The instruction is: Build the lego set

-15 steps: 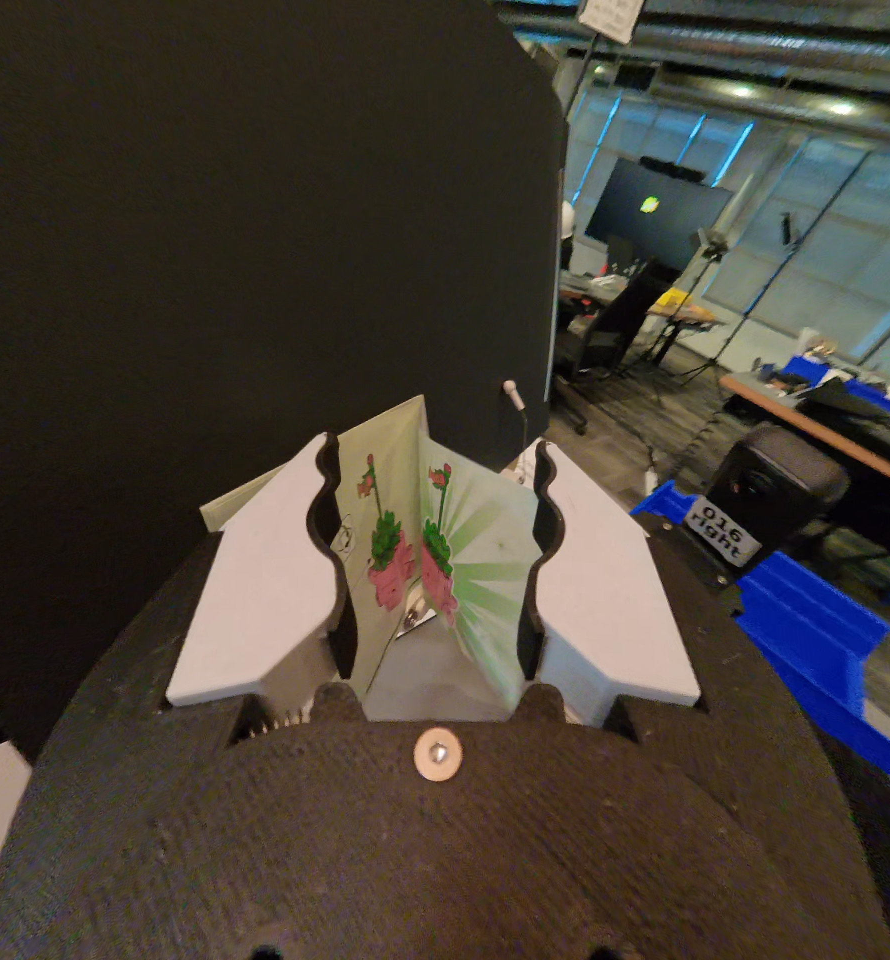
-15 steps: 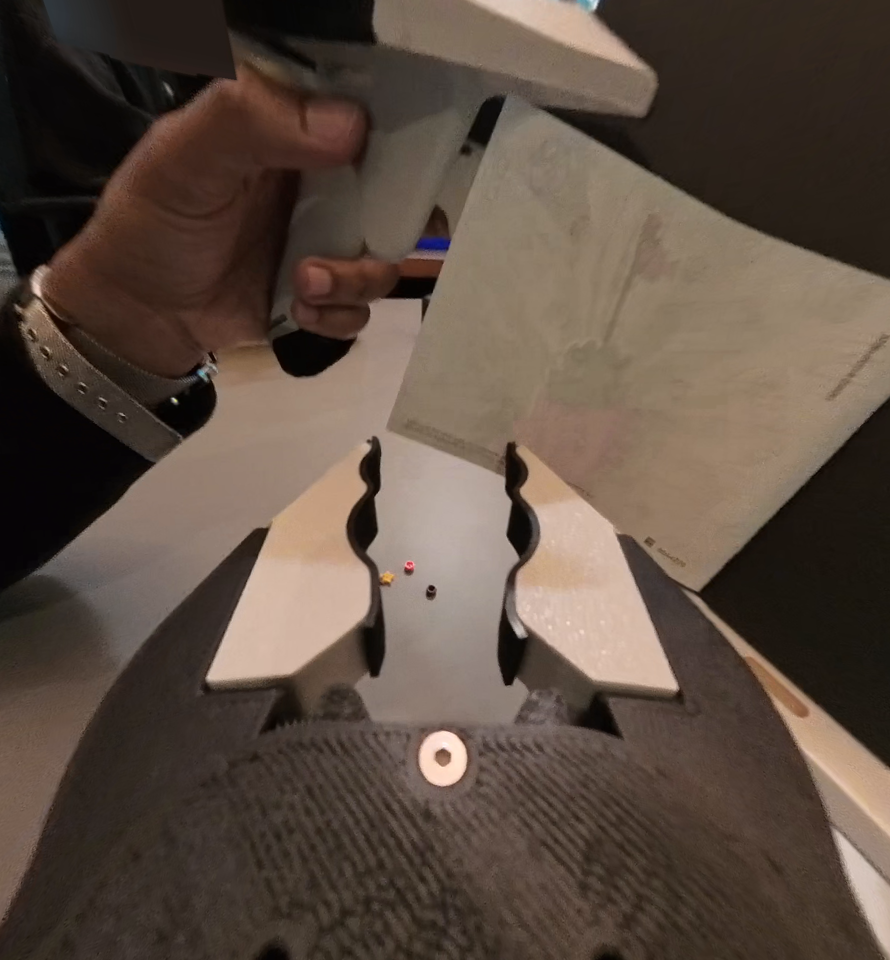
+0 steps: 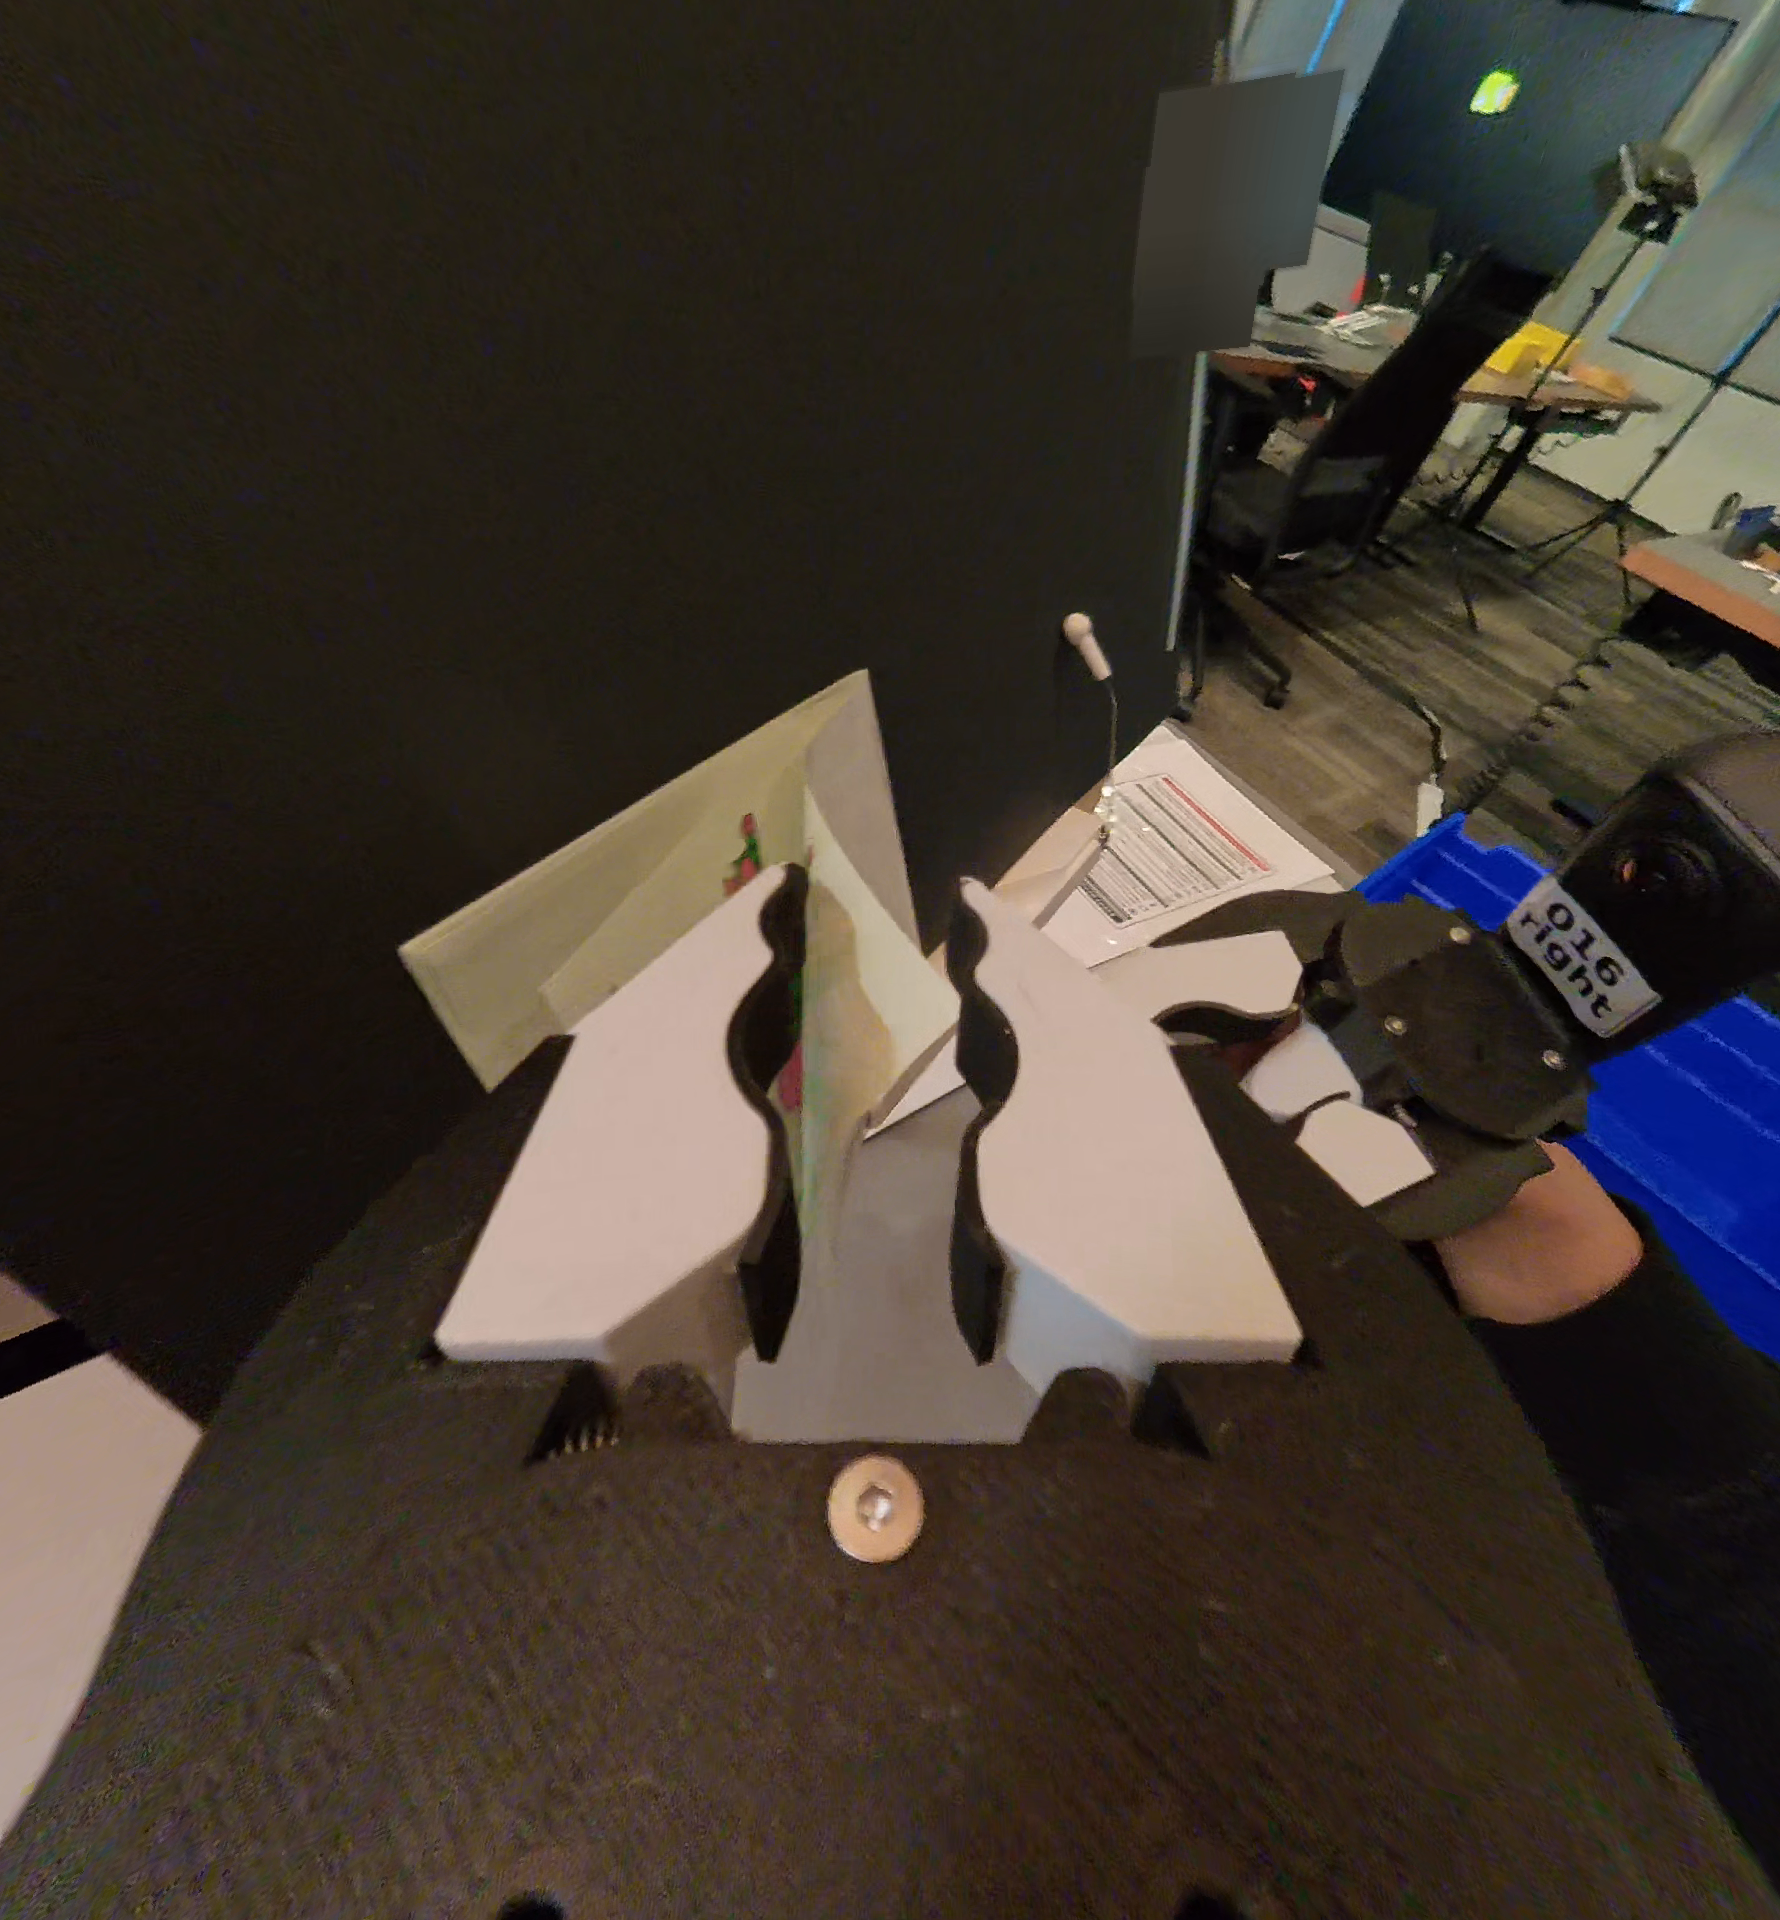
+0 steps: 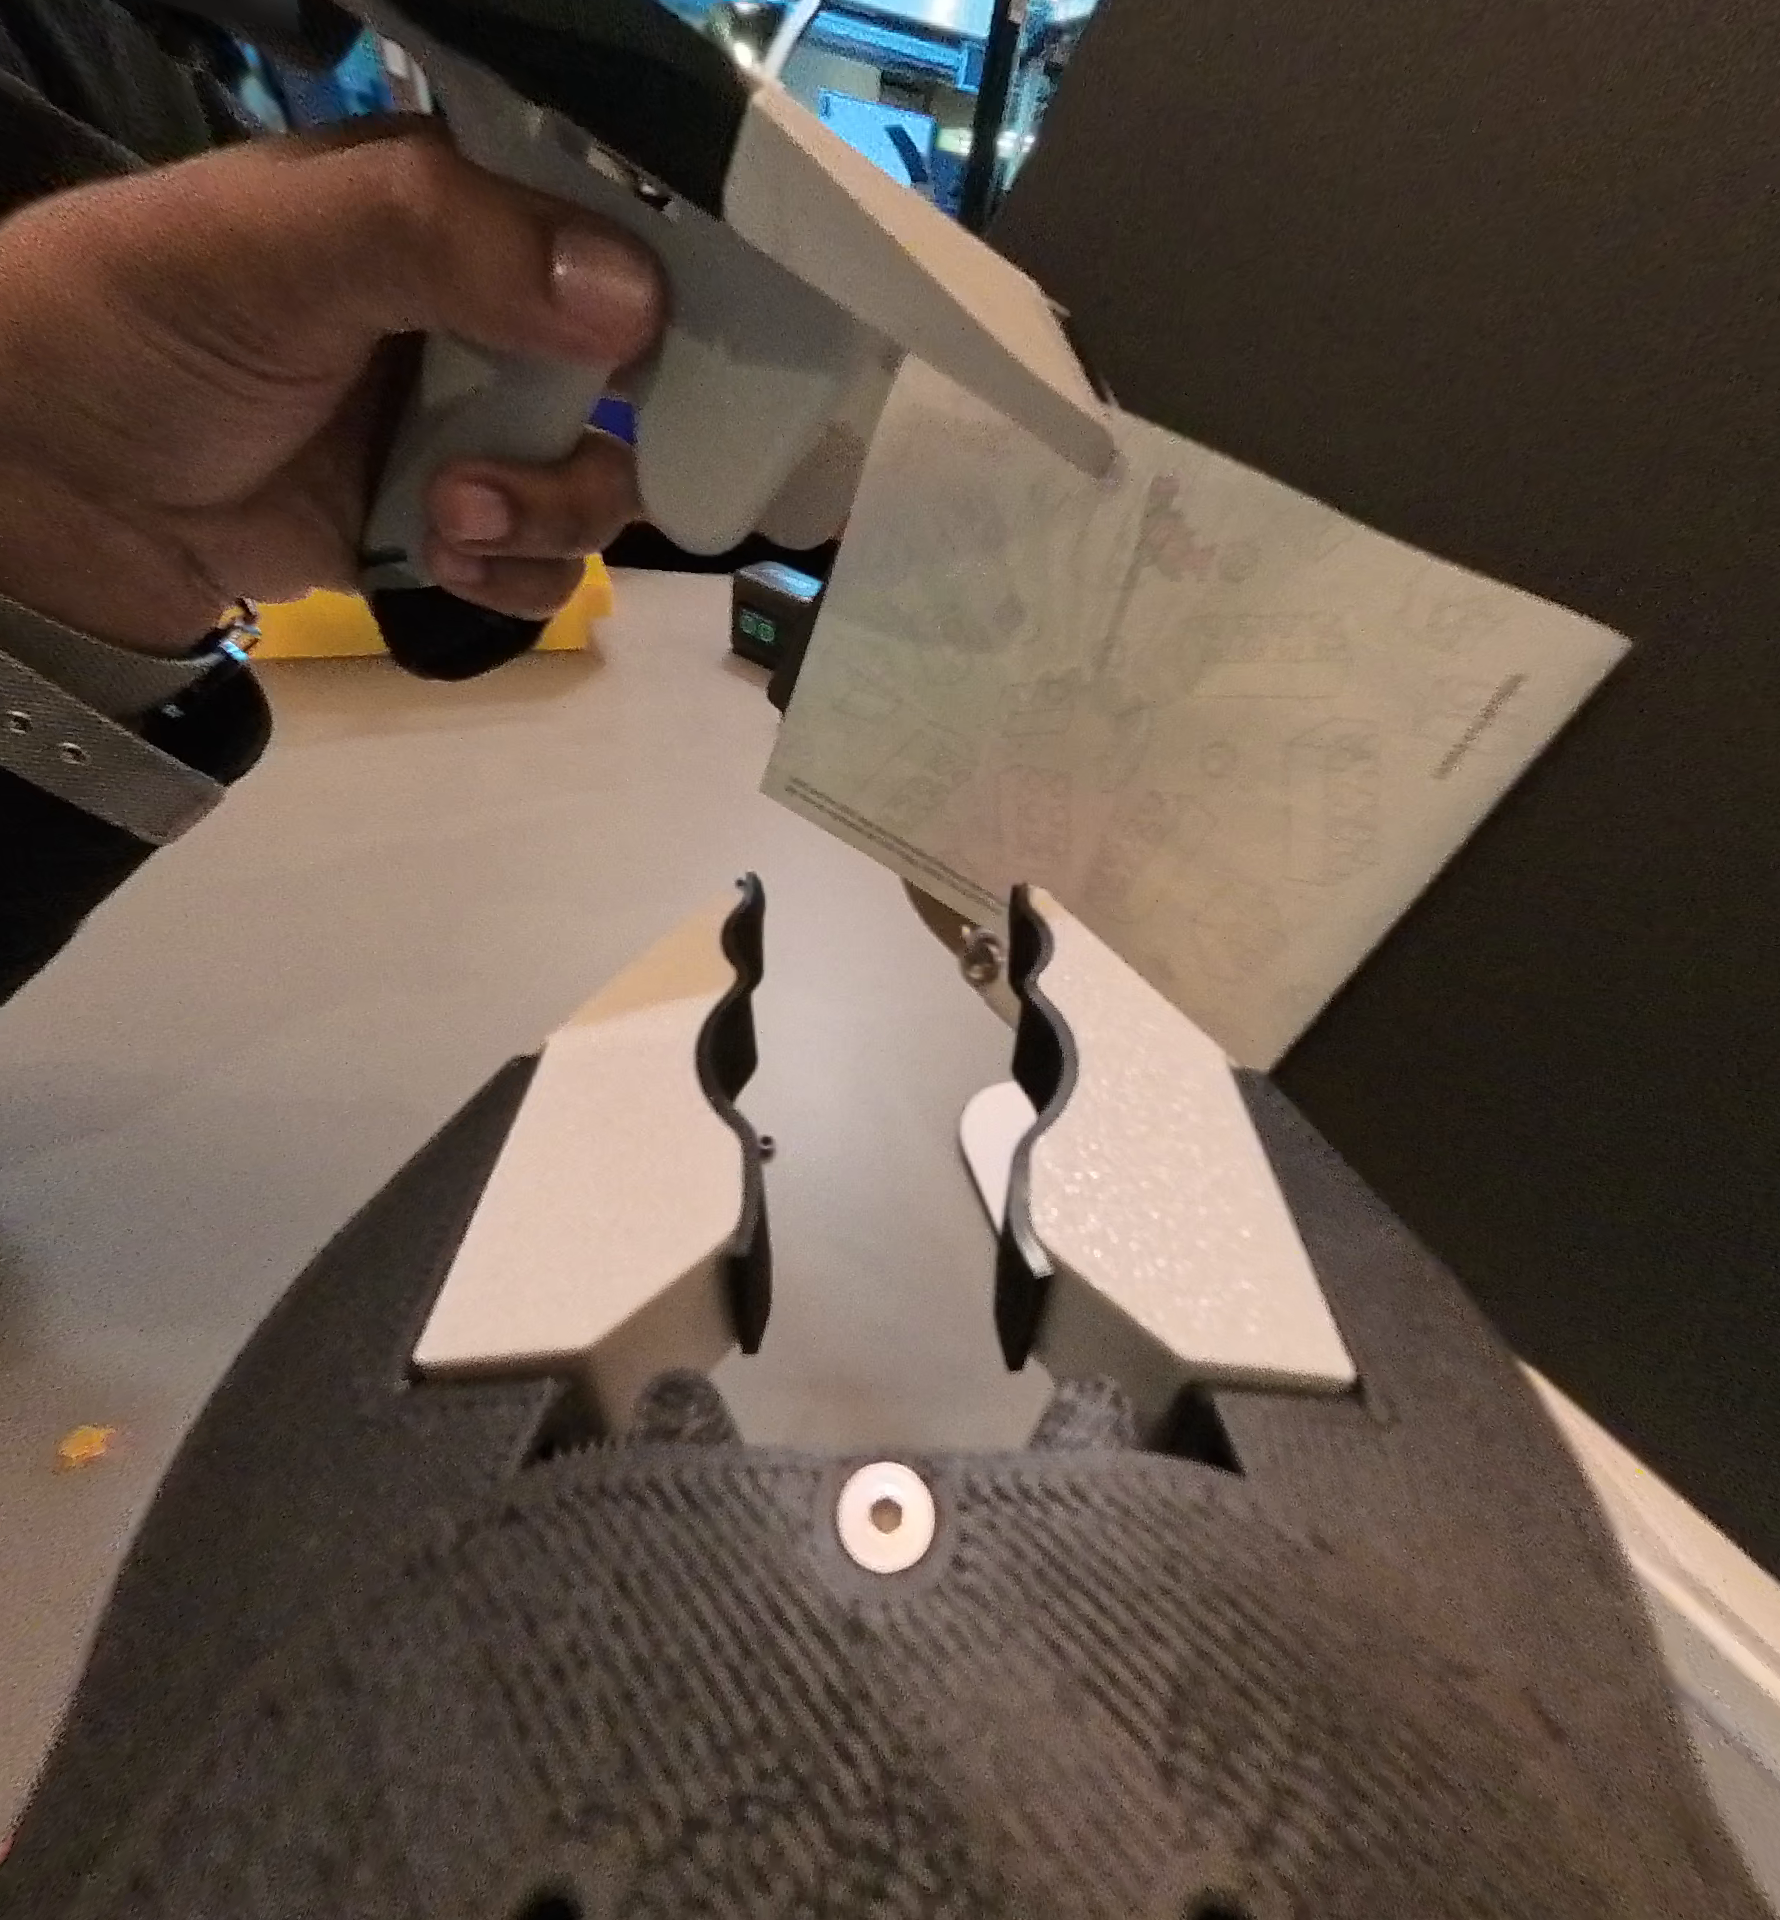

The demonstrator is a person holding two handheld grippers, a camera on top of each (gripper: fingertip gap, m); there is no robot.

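From the left wrist view, my left tongs [image 3: 870, 1049] are standing spread, the instruction booklet [image 3: 657, 883] leaning against the left finger, unpinched. From the right wrist view, my right tongs [image 4: 886, 1039] are gaping empty beneath the booklet [image 4: 1177, 727]; thin, floppy paper, best pinched near the spine.

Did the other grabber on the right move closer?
Yes. In the left wrist view, the right gripper has come forward past the blue bin, toward the booklet.

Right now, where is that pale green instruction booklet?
The booklet is up off the table, hanging from the left gripper in front of the black backdrop; the open right gripper waits just beneath its lower edge.
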